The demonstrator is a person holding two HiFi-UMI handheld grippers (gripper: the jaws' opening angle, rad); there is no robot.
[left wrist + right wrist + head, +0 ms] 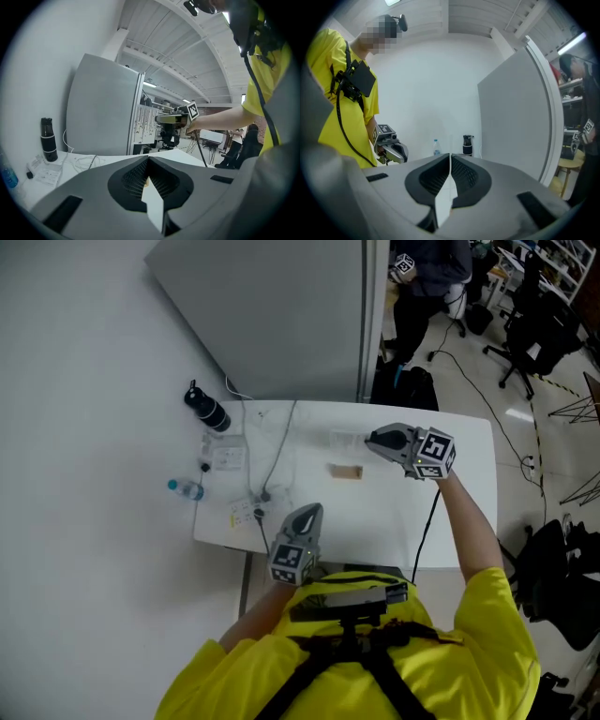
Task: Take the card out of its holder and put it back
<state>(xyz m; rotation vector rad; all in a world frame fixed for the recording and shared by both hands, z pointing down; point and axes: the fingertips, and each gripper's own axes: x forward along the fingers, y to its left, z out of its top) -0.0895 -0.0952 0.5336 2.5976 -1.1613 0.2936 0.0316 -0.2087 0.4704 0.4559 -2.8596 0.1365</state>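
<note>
A small brown card (345, 472) lies flat on the white table (394, 521), near its middle. Just behind it lies a pale, see-through sleeve (343, 440) that looks like the holder. My right gripper (371, 441) hovers beside the sleeve's right end with its jaws closed and nothing between them. My left gripper (313, 511) is near the table's front edge, left of the card, also shut and empty. The left gripper view shows its jaws (148, 158) meeting, with the right gripper (172, 119) beyond. The right gripper view shows closed jaws (450, 155) and the left gripper (393, 151).
A black bottle (208, 411), a small water bottle (187, 489), papers (228, 457) and a white cable (274, 460) occupy the table's left part. A grey partition (272, 315) stands behind the table. A person (431, 268) and office chairs (534, 334) are at the back right.
</note>
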